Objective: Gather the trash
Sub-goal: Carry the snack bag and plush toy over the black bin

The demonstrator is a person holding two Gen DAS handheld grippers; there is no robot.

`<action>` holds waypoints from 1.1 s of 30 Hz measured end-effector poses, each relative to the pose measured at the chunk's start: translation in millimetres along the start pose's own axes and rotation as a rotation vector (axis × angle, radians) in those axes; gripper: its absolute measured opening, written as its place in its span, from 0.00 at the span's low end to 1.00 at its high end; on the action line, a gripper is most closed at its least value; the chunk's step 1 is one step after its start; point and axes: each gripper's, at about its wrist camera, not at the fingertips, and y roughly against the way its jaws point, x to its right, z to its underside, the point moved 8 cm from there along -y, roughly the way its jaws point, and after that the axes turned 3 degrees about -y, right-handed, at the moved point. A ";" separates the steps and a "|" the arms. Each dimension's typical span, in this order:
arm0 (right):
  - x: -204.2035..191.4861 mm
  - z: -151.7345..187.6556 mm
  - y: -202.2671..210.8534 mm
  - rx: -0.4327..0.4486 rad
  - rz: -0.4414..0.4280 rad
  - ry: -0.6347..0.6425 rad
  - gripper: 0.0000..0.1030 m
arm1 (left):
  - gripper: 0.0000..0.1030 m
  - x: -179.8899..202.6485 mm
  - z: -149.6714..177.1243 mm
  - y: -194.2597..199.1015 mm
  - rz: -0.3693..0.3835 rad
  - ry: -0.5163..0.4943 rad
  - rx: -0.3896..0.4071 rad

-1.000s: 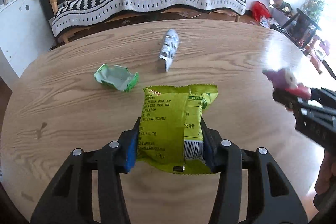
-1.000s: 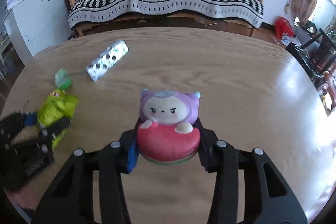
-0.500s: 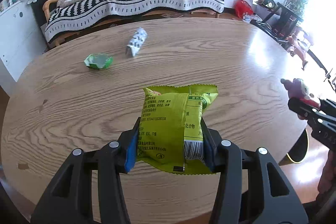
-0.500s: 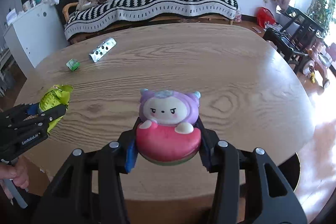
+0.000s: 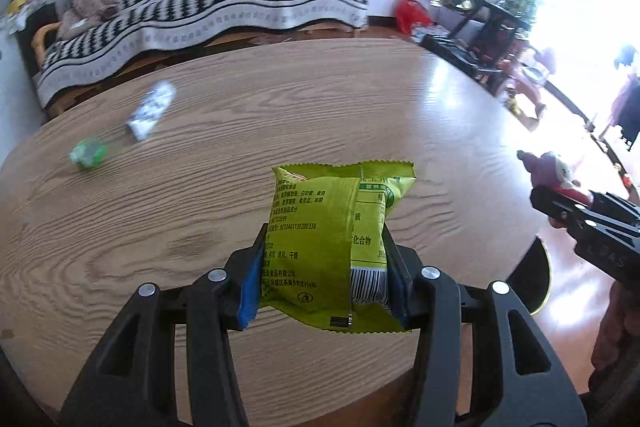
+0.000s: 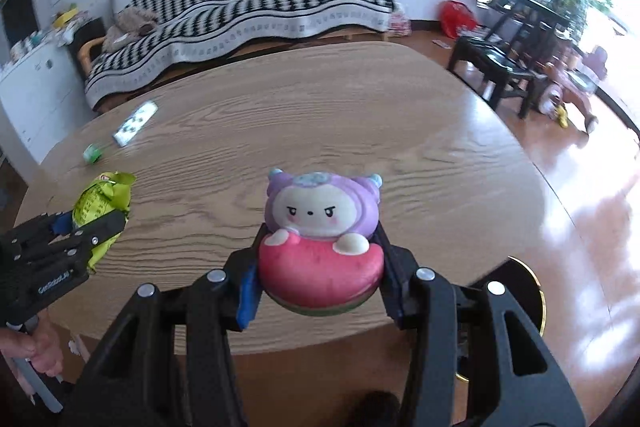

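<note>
My left gripper (image 5: 324,281) is shut on a yellow-green snack packet (image 5: 328,243) and holds it above the near edge of the oval wooden table (image 5: 280,115). My right gripper (image 6: 320,283) is shut on a purple and pink plush toy (image 6: 320,227), also above the near edge. A silver blister pack (image 5: 152,109) and a crumpled green wrapper (image 5: 89,155) lie at the far left of the table. The left gripper and its packet (image 6: 102,207) show at the left of the right wrist view. The right gripper and toy (image 5: 554,175) show at the right of the left wrist view.
A sofa with a black-and-white striped cover (image 5: 208,7) stands behind the table. A dark low table and chairs (image 6: 508,55) stand to the right. A round black and gold object (image 6: 524,291) sits on the floor by the table's near right edge.
Both grippers have drawn back and risen from the table with their loads still held. Both views have swung to the right. The blister pack and green wrapper look farther away.
</note>
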 end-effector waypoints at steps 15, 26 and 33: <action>162.2 40.4 6.8 -0.044 0.153 -0.211 0.47 | 0.48 177.1 1.2 -25.4 0.229 -0.181 0.013; 220.3 65.8 1.9 -0.084 0.181 -0.295 0.47 | 0.48 259.1 26.3 -55.0 0.332 -0.274 -0.033; 248.6 75.4 0.4 -0.095 0.187 -0.350 0.48 | 0.48 274.7 34.6 -84.9 0.359 -0.272 -0.087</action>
